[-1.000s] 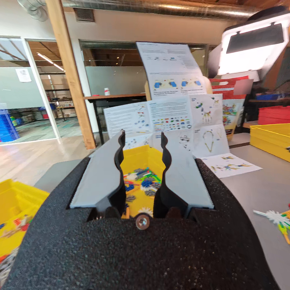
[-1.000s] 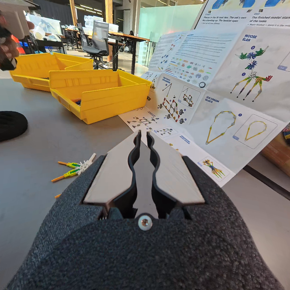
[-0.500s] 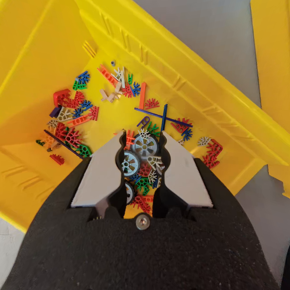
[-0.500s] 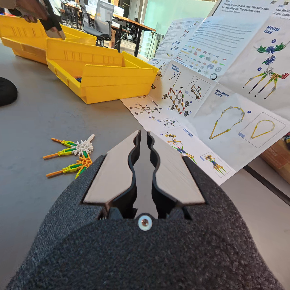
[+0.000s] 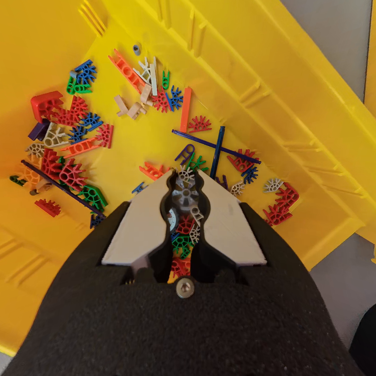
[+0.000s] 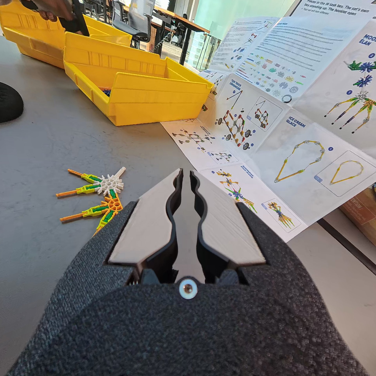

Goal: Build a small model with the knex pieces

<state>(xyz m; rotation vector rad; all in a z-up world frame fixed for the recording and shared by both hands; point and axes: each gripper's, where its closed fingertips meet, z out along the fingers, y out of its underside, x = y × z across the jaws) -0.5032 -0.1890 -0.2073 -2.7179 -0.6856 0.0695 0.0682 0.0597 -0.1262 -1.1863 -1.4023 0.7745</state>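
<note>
My left gripper point(image 5: 185, 172) points down into a yellow bin point(image 5: 264, 101) of small plastic building pieces. Its jaws stand nearly closed, with the tips against a small grey spoked connector point(image 5: 184, 175) that lies on a grey wheel point(image 5: 186, 195). Red, green and grey connectors lie under the fingers. My right gripper point(image 6: 186, 173) is shut and empty, low over the grey table point(image 6: 50, 142). Just to its left lies a small assembly point(image 6: 101, 191) of a white connector, an orange connector and green-yellow-orange rods.
Two yellow bins point(image 6: 152, 105) stand at the back left of the right wrist view, with a hand and the other gripper point(image 6: 75, 22) over the far one. A folded instruction sheet point(image 6: 295, 132) stands and lies to the right. A black round object point(image 6: 8, 101) is at the left edge. About 65 cm separates my left fingertips from my right.
The left gripper swung down into the bin, then its jaws closed in around the grey connector and wheel. The right gripper stayed shut and dipped slightly toward the table.
</note>
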